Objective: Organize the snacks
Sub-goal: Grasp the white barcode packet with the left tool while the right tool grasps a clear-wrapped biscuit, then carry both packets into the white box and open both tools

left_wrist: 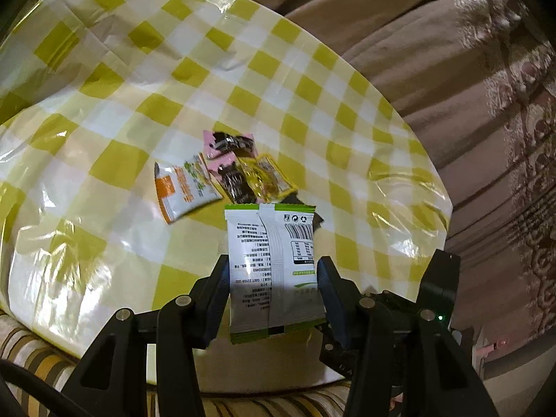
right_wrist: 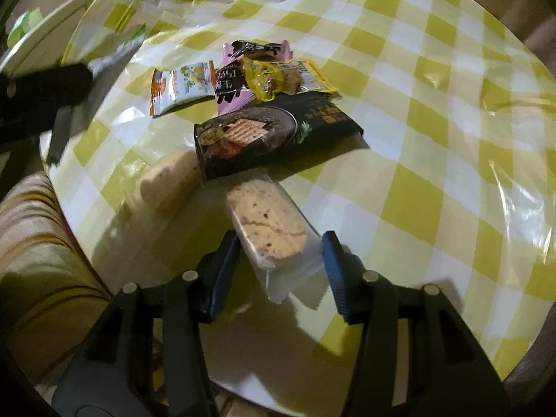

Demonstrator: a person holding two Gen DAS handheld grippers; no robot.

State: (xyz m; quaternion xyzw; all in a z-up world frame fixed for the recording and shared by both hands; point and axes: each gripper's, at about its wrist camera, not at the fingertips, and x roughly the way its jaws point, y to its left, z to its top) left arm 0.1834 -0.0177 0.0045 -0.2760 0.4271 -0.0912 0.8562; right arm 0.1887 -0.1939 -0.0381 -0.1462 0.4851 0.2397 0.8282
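Left wrist view: left gripper (left_wrist: pixel 274 271) fingers pinch white green-edged snack packet (left_wrist: pixel 272 264) above checkered counter (left_wrist: pixel 121 104). Right gripper (right_wrist: pixel 281 253) fingers spread around clear-wrapped biscuit (right_wrist: pixel 269 222), not yet closed. Next: close, lift toward snack pile (right_wrist: pixel 243 80).

Yellow-checked tablecloth (left_wrist: pixel 114 160), striped cushion (right_wrist: pixel 38 243) beside it, patterned brown fabric (left_wrist: pixel 486 87) behind.

Left gripper (left_wrist: pixel 273 271) raised above the table, fingers clamped on a white-and-green packet (left_wrist: pixel 274 267); right gripper (right_wrist: pixel 281 253) angled low, fingers apart, straddling a clear-wrapped biscuit (right_wrist: pixel 271 222)
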